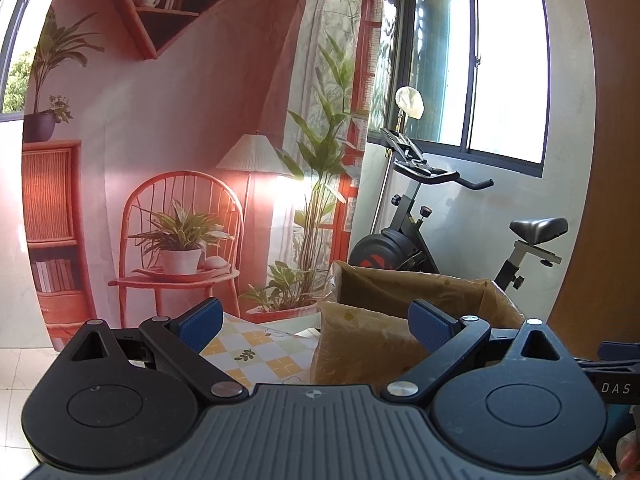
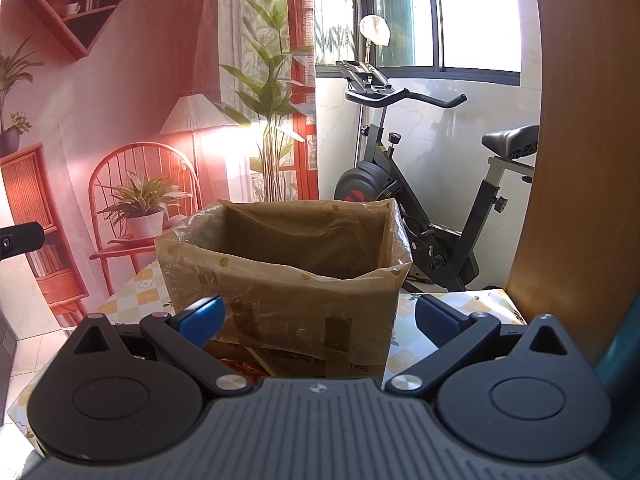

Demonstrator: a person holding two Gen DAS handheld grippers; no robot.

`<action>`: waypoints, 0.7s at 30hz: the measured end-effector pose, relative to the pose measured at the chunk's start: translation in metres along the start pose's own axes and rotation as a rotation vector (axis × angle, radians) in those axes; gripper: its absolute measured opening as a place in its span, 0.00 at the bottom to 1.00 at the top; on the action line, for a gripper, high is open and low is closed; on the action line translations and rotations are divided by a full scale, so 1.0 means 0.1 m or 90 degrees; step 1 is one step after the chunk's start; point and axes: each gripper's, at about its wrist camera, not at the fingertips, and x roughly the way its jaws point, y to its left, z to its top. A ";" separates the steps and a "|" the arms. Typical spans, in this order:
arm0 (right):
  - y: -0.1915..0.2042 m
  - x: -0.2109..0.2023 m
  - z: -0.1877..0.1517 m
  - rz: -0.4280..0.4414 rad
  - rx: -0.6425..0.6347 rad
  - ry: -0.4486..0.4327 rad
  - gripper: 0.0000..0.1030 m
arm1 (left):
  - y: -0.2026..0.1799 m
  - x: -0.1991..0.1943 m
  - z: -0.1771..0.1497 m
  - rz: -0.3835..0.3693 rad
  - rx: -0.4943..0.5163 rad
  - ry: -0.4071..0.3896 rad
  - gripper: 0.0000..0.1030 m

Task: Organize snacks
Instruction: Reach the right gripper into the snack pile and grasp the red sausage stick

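Note:
A brown cardboard box [image 2: 288, 288] lined with a clear plastic bag stands open on a table with a yellow-checked cloth [image 2: 132, 300]. My right gripper [image 2: 318, 322] is open just in front of the box, level with its near wall, with nothing between its blue pads [image 2: 202, 320]. In the left wrist view the same box [image 1: 400, 320] sits ahead and right of centre. My left gripper [image 1: 316, 326] is open and empty, close to the box's near left corner. The box's inside bottom is hidden. No snack is clearly visible; a patterned edge shows under the right gripper.
A printed backdrop [image 1: 180, 140] of a room with chair and plants hangs behind the table. An exercise bike [image 2: 432, 208] stands by the window behind the box. A wooden panel [image 2: 580, 160] rises at the right. The other gripper's tip [image 2: 18, 240] shows at the left edge.

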 end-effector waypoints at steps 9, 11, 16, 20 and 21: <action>-0.07 0.11 -0.34 0.024 0.004 -0.027 1.00 | 0.20 0.17 -0.30 0.040 -0.013 0.048 0.98; -0.10 0.14 -0.44 0.022 0.027 -0.033 1.00 | 0.24 0.24 -0.37 0.048 -0.002 0.070 0.98; -0.09 0.25 -0.69 -0.001 0.024 0.006 0.98 | 0.45 0.37 -0.55 0.032 0.001 0.141 0.91; -0.07 0.31 -0.88 0.005 0.007 0.031 0.90 | 0.48 0.42 -0.67 0.037 0.017 0.152 0.91; -0.06 0.33 -0.90 0.013 0.003 0.038 0.85 | 0.48 0.42 -0.71 0.036 0.020 0.156 0.91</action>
